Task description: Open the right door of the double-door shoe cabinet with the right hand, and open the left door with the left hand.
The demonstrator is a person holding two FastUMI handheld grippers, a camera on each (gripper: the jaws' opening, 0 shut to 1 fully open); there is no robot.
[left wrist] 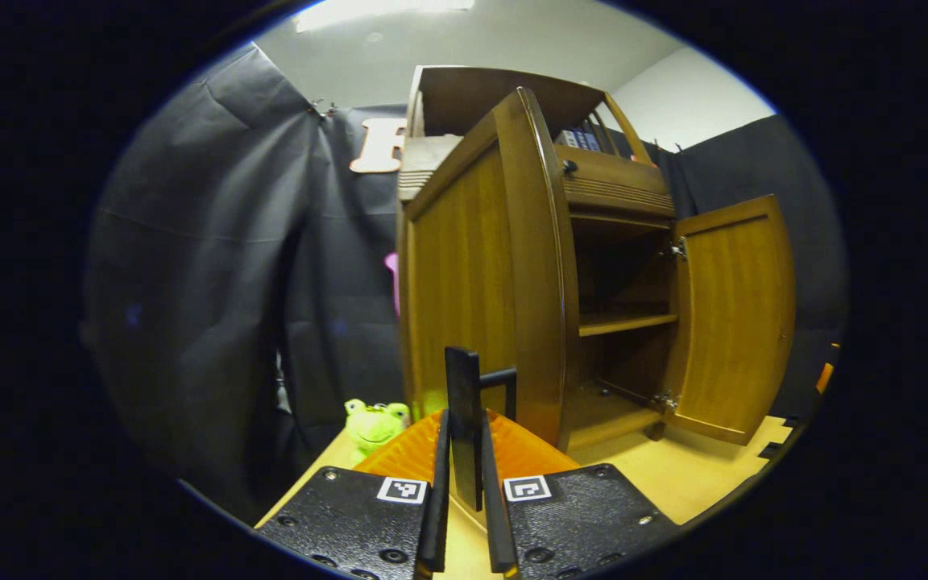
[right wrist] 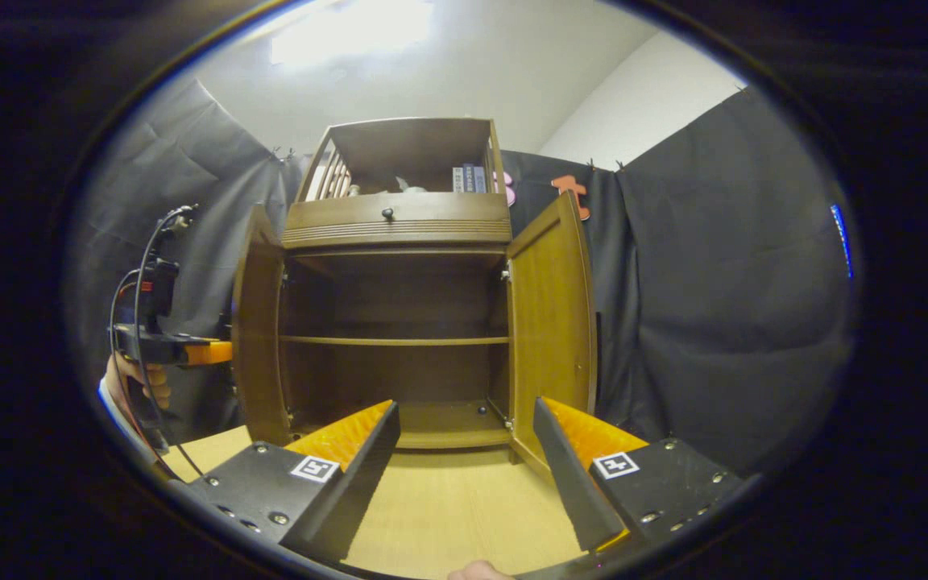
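Both brown wooden cabinet doors, left door and right door, stand open; left gripper jaws pinch the dark bar handle, right gripper jaws spread.

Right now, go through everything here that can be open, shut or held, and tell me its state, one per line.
Left door: swung open, handle clamped in the left gripper.
Right door: swung open, nothing touching it.
Drawer: pushed in, shut.
Left gripper: shut on the handle.
Right gripper: open, empty, facing the cabinet.
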